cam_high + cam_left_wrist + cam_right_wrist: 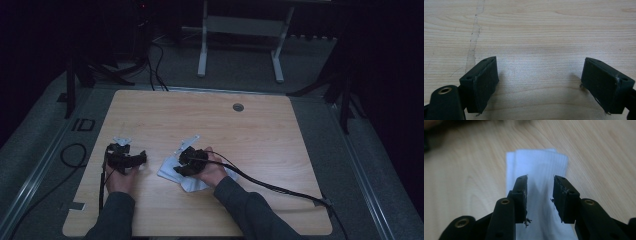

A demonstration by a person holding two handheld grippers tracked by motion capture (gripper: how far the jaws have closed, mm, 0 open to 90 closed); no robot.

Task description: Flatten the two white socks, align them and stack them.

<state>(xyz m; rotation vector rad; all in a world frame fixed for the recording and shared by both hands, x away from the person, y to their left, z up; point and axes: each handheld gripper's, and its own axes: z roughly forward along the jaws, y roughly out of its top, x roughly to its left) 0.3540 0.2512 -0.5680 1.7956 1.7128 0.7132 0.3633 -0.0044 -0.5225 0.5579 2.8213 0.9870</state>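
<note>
R tool [540,195] hangs over the white cloth [537,167] mid-frame, jaws partly spread, nothing pinched, prob lined up to grab it. L tool [539,82] spread wide on bare tabletop [536,30], lower left, just parked.

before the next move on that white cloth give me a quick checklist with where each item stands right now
1. Right gripper jaws parted, nothing pinched: ok.
2. White cloth lies under and ahead of the right gripper's jaws: ok.
3. Cloth flat: not ok, it lies folded in layers.
4. Left gripper jaws wide, over bare table: ok.
5. Left gripper apart from the cloth: ok.
6. Jaws touching the cloth: cannot tell.
</note>
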